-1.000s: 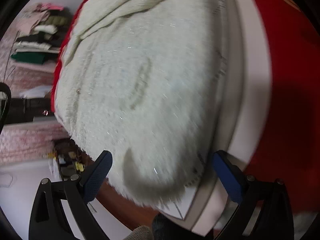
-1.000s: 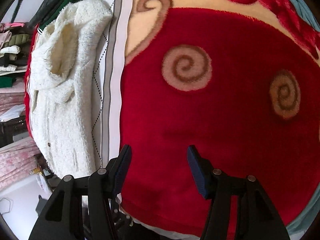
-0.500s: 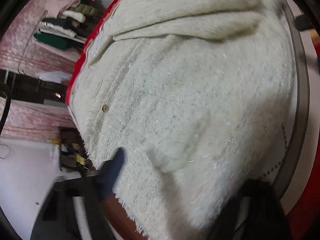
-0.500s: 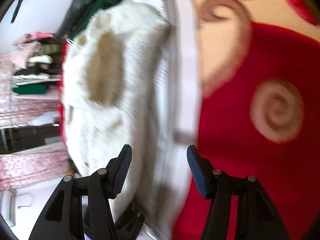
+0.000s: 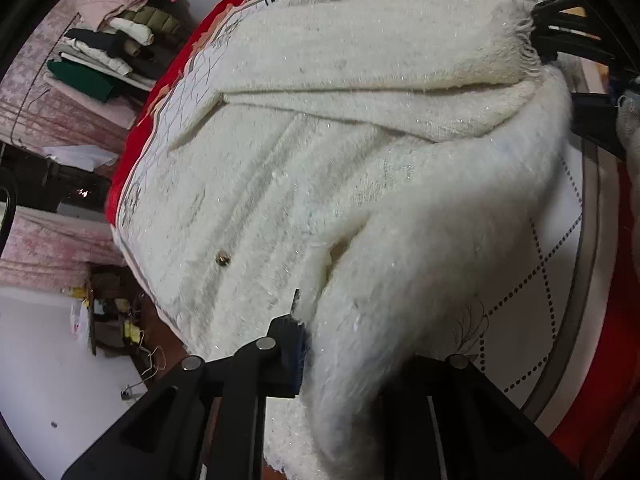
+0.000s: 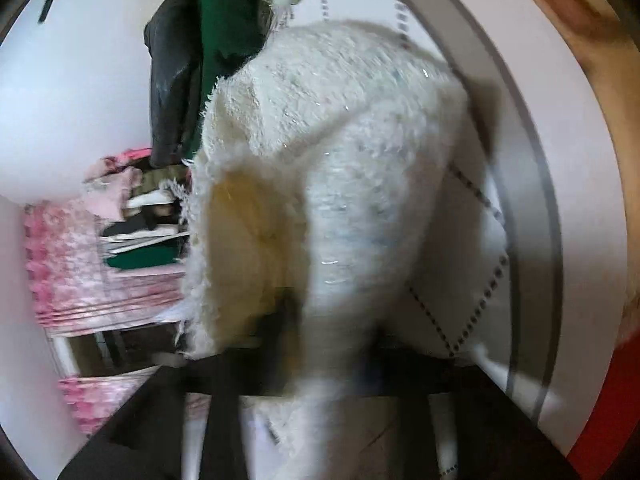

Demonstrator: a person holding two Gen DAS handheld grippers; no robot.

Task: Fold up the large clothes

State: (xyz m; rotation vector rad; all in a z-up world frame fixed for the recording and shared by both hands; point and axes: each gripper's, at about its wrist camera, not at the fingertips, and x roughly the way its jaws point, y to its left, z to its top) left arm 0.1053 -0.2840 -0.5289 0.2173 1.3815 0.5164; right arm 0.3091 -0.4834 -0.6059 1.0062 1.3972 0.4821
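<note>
1. While the cream fuzzy cardigan (image 5: 320,168) lies spread over a white quilted cover (image 5: 552,280) on the bed, the left gripper (image 5: 320,344) is clamped on a raised fold of its near edge; its jaws have just been closing, with the fabric between them.
2. Seen from the right wrist, the right gripper (image 6: 328,344) is buried in blurred pile near the garment's open end. Its jaws have just been narrowing with the cloth between them, and it appears to pinch the knit, though blur hides the pads.
3. Judgement on the step in hand: both edges are taken up for a fold across the body. To do it well, both hands should lift together, keep the held edge taut and level, and carry it over without dragging the cover beneath.
4. Risk: the pile is thick and slippery, so a shallow pinch may slip out. One gold button (image 5: 222,259) marks the front placket and serves as an alignment reference.
5. Surface: the white cover rests on a red blanket (image 5: 616,380).
6. Room: folded clothes (image 5: 108,44) are stacked on a shelf at the far left, above pink patterned fabric (image 5: 36,248). Dark and green garments (image 6: 200,40) lie at the head of the bed.
</note>
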